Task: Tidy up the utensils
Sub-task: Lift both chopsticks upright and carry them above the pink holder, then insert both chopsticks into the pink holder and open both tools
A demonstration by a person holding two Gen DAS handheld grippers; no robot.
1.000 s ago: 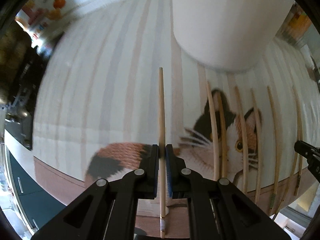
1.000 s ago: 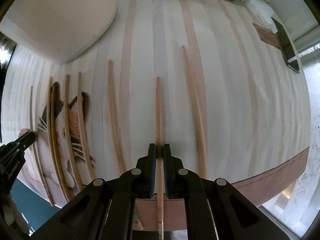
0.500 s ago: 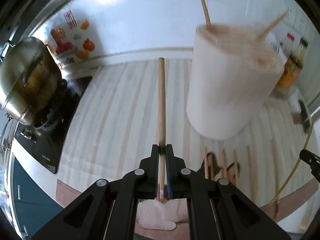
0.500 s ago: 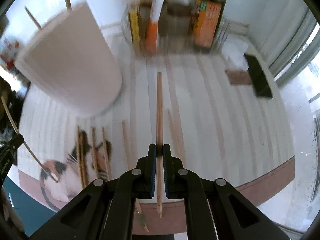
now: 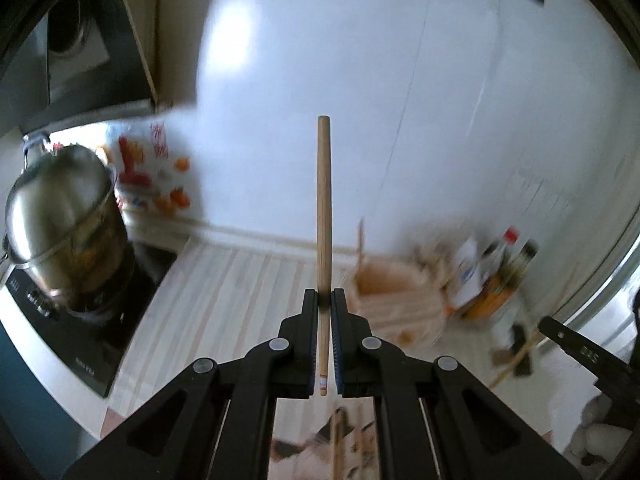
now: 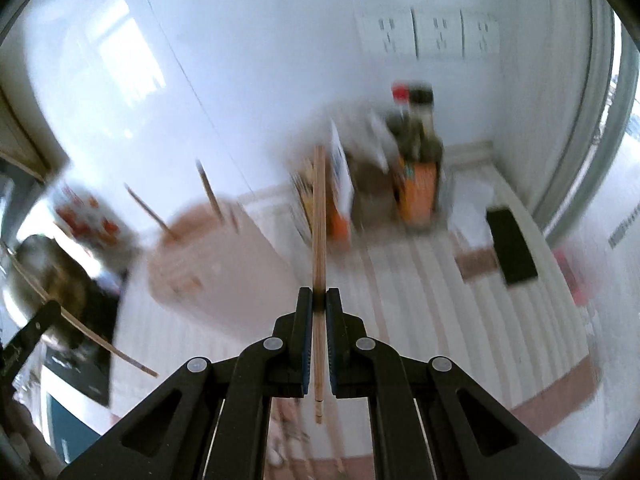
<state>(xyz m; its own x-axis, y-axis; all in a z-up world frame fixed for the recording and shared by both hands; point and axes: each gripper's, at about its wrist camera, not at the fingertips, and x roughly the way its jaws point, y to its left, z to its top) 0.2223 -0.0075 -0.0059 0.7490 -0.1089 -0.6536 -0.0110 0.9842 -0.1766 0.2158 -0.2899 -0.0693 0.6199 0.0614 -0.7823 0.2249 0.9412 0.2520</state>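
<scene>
High above the striped mat point(image 5: 224, 292), my left gripper point(image 5: 324, 295) is shut on a wooden chopstick point(image 5: 324, 200) that points up and away. My right gripper point(image 6: 319, 294) is shut on another chopstick point(image 6: 319, 220), also well above the mat. A pale pink holder cup point(image 6: 216, 268), blurred, stands below and to the left of it with chopsticks sticking out. In the left wrist view the same cup point(image 5: 388, 304) is just right of my fingers. Several chopsticks point(image 5: 338, 444) lie on the mat's cat picture below. Each gripper shows at the edge of the other's view.
A steel pot point(image 5: 60, 216) sits on a black hob point(image 5: 100, 320) to the left. Sauce bottles and cartons point(image 6: 416, 168) stand against the white wall behind the cup. A black slab point(image 6: 512, 248) lies at the mat's right end. Wall sockets point(image 6: 432, 36) are above.
Both grippers rose far off the mat with their chopsticks and tilted up. The cup, close and large before, is now small and lower in both views. The wall fills the frames.
</scene>
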